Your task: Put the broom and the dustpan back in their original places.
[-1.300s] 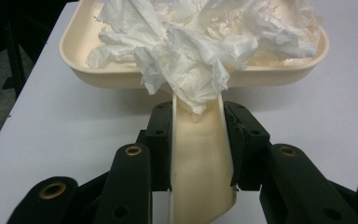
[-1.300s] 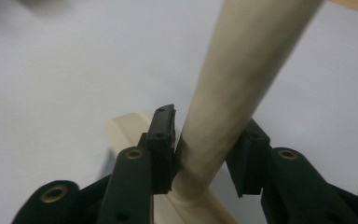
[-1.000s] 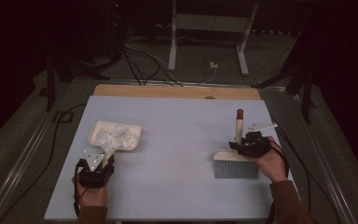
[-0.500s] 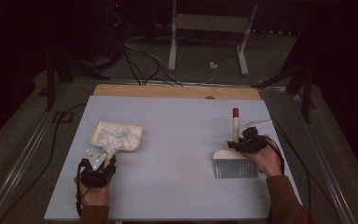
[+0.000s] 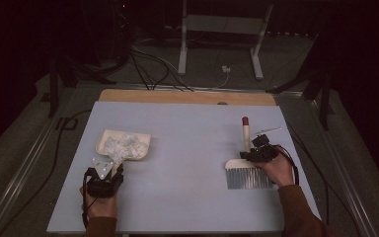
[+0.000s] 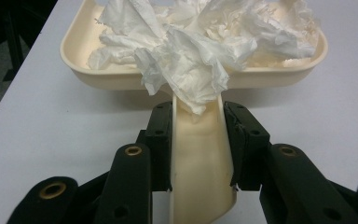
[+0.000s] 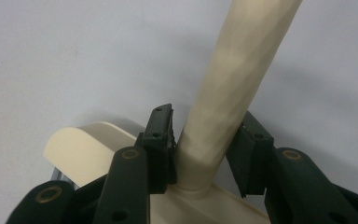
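The dustpan [image 6: 121,70], heaped with crumpled tissue [image 6: 191,51], lies on the table [image 5: 187,148] directly ahead of the left gripper [image 6: 196,140], whose jaws are closed on the pan's handle. The brush [image 5: 248,173] is held by the right gripper [image 7: 205,140], whose jaws are clamped around the base of its upright handle, with the bristles lying toward the person.

The tissue is piled loosely and one fold hangs over the handle just ahead of the left jaws; if the pan is tilted or lifted sharply, paper could be spilled onto the table. The smooth round brush handle could be twisted in the right jaws.

The pan's open lip is hidden by the tissue. The brush bristles are cut off in the right gripper view.
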Tool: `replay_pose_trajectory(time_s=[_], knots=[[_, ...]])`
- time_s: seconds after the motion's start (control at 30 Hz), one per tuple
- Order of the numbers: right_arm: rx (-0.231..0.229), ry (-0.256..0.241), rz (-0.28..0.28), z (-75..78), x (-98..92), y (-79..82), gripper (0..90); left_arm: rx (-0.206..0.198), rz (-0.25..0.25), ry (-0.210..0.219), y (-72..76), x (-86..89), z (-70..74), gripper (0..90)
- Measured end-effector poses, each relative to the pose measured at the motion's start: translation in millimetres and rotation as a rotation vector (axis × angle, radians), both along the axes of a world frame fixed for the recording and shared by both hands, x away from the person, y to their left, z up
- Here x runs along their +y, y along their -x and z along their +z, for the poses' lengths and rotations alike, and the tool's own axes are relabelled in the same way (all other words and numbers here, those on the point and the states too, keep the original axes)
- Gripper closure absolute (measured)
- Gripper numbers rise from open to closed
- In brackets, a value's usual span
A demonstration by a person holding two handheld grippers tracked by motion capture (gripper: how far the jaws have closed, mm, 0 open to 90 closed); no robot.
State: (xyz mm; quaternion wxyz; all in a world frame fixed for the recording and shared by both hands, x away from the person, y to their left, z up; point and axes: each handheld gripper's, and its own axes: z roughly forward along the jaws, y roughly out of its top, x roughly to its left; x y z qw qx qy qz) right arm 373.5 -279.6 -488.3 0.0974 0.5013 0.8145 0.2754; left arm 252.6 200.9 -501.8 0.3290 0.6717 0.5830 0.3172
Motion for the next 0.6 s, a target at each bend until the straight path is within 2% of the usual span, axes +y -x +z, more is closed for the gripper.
replay_pose_trajectory(time_s=[0.17,0.3,0.47,0.6], knots=[[0.025,0.01,-0.015,-4.0,0.6,-2.8,62.7,0.011,-0.001,-0.011,-2.8,-4.2,-2.4,66.3],[0.059,0.072,-0.01,-11.7,4.4,-3.5,62.3,0.017,0.001,-0.021,-5.6,-7.9,-4.7,66.3],[0.05,0.069,-0.037,-12.5,5.2,-1.8,62.6,0.021,0.015,-0.026,-8.9,-10.0,-7.6,66.3],[0.042,0.097,-0.074,-12.2,8.9,-1.4,62.4,0.032,0.026,-0.036,-12.9,-13.0,-11.1,66.3]])
